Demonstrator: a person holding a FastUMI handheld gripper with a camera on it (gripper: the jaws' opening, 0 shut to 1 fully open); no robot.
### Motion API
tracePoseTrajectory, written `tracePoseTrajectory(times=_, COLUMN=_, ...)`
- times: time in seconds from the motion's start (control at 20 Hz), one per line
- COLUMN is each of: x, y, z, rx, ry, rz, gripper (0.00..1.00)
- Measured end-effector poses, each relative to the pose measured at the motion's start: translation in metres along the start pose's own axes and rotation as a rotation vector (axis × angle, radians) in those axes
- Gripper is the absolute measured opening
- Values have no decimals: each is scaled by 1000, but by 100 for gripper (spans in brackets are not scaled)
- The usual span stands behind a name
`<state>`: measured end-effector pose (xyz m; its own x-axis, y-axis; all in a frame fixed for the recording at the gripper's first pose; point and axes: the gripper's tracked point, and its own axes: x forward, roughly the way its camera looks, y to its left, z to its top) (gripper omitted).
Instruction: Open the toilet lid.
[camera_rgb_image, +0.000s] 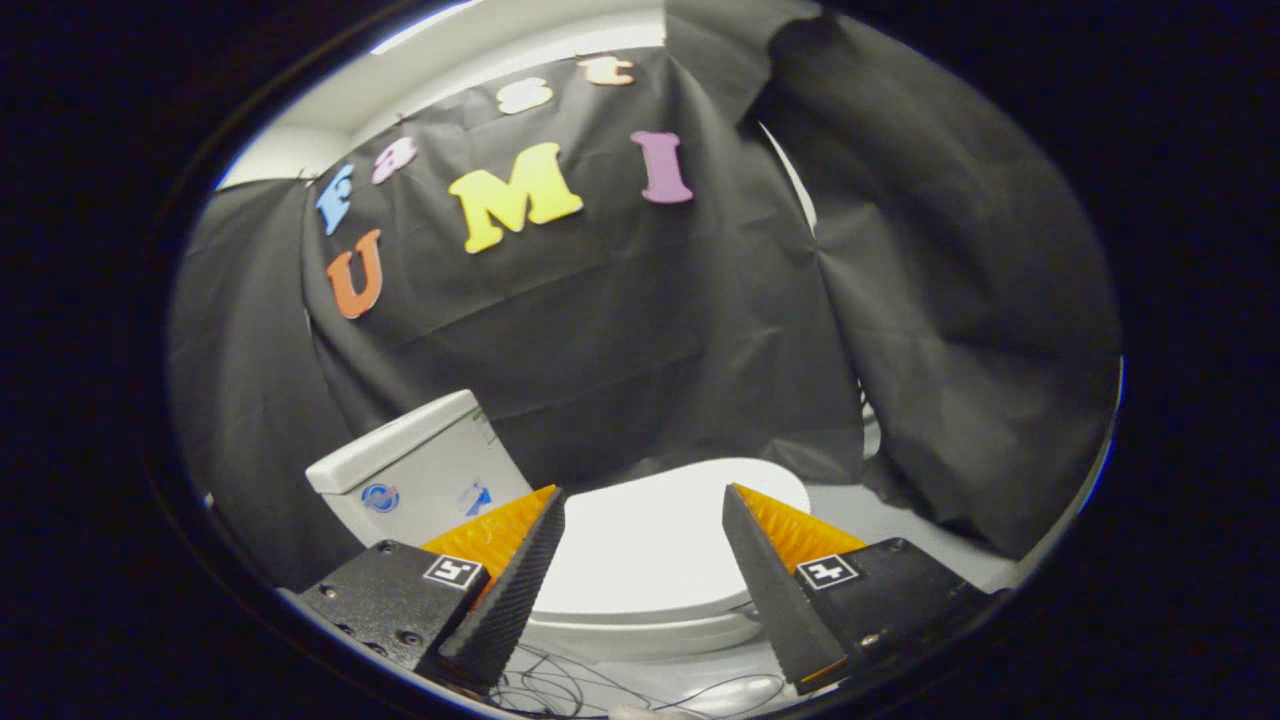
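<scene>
Gripper (643, 500) spread wide and holding nothing, hanging above the closed toilet lid (650, 560) that sits flat between and just beyond its fingers, tank (420, 470) behind to the left, black cloth wall (640, 330) draped close behind, loose wires (560, 690) on the floor below.

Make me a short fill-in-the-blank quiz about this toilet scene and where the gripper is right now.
1. The toilet lid lies ____ on the bowl.
2. The gripper is ____, its fingers holding nothing.
3. The tank stands behind the lid, against the ____ cloth wall.
4. Thin ____ lie on the floor below the fingers.

Missing words: closed; open; black; cables
</scene>
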<state>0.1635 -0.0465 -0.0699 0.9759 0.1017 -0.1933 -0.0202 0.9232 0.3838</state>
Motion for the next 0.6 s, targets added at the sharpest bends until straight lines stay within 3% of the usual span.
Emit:
tracePoseTrajectory(times=0.3, x=45, y=-76, z=-62, rx=243, ry=167, rz=-69, gripper=99)
tracePoseTrajectory(times=0.6, x=60, y=-103, z=-120, rx=499, ry=327, rz=-131, gripper=96)
